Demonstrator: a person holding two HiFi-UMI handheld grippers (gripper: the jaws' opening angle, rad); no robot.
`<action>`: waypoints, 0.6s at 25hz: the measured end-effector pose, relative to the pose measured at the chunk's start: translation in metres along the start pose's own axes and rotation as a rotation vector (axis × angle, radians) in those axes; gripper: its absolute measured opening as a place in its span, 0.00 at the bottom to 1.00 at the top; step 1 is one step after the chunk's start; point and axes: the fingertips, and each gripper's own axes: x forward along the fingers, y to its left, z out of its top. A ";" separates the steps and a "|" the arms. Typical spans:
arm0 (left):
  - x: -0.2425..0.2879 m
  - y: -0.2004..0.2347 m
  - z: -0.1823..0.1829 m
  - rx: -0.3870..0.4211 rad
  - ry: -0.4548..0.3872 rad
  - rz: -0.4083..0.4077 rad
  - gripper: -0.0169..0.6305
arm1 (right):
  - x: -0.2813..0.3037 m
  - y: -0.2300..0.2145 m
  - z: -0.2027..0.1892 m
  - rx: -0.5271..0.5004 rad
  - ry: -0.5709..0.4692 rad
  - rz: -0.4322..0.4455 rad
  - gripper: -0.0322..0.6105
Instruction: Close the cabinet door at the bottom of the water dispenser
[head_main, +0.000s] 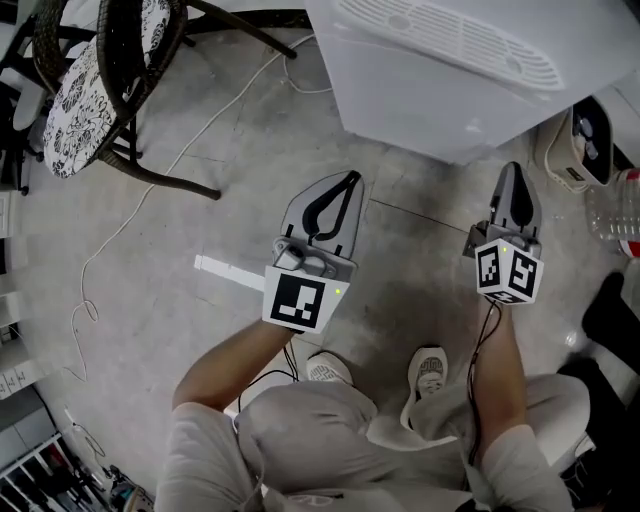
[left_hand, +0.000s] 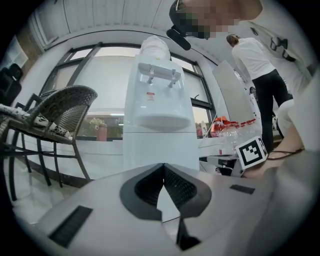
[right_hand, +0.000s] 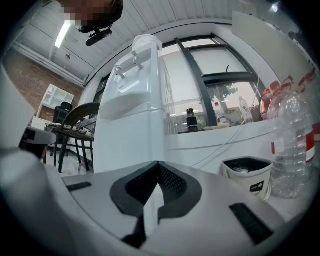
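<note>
Our left gripper (head_main: 351, 178) and right gripper (head_main: 513, 168), both clenched empty, stand clear of the water dispenser (head_main: 420, 90), whose bottom cabinet door (left_hand: 150, 147) appears flush, though we see it poorly; if unlatched, it may swing open.

Water dispenser (head_main: 420, 90) cropped at top edge — its bottom hidden in gripper views.

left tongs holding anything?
No, the left tongs are shut tip to tip with nothing between them; the water dispenser stands beyond.
</note>
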 end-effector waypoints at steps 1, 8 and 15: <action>-0.004 0.006 0.007 0.003 -0.008 0.013 0.04 | -0.002 -0.002 0.010 -0.002 -0.006 -0.014 0.07; -0.029 0.031 0.092 0.055 -0.065 0.073 0.04 | -0.025 -0.009 0.094 0.026 -0.025 -0.084 0.07; -0.053 0.025 0.231 0.123 -0.103 0.131 0.04 | -0.058 -0.009 0.236 -0.009 -0.019 -0.059 0.07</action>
